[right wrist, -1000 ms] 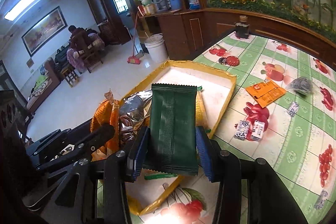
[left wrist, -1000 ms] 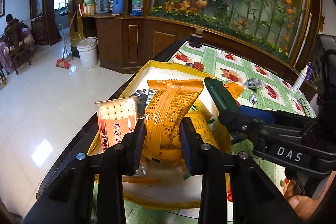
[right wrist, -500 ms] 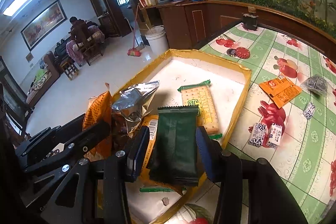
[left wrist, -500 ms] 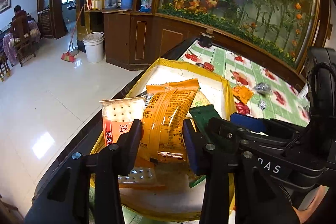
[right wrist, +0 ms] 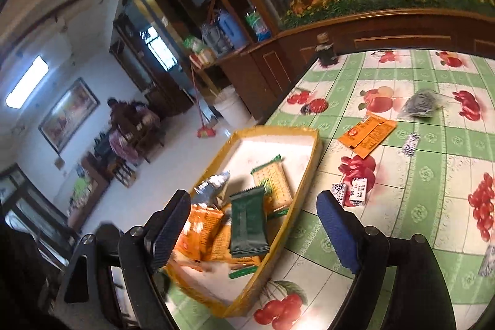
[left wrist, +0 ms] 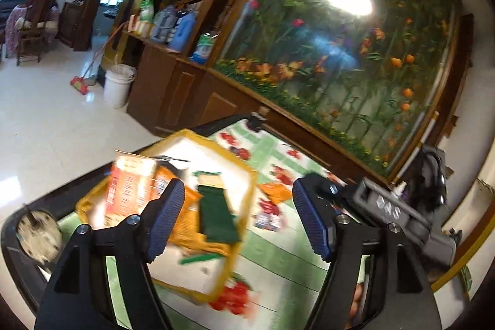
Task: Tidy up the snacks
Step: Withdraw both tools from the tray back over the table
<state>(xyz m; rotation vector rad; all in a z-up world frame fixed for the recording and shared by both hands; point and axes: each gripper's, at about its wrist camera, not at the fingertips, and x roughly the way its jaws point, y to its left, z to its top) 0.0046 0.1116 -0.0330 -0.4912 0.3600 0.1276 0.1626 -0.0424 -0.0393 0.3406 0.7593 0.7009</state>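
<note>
Green-checked oilcloth printed with fruit (right wrist: 411,175) covers the table, and on it a yellow-rimmed tray (right wrist: 312,156) serves as the landmark for everything else. Inside the tray, at its near end, several snacks are already gathered: a dark green packet (right wrist: 247,225) lying on top of orange packets (right wrist: 201,228), a silver foil bag (right wrist: 210,184) beside them, and a green-and-yellow cracker pack (right wrist: 273,184) nearer the tray's middle. The far half of the tray is bare.

Outside the tray, to its right on the cloth, work appears to be left: an orange sachet pair (right wrist: 368,135), a dark crinkled bag (right wrist: 420,104) beyond it, and small black-and-white wrapped sweets (right wrist: 352,190) just beside the rim. The task is judged partly done.

The left gripper (left wrist: 238,215) is seen above the tray with its jaws opening and nothing pressed between the pads. The right gripper (right wrist: 256,228) likewise has its jaws opening; the green packet shows between them but lies free in the tray, ungripped.
</note>
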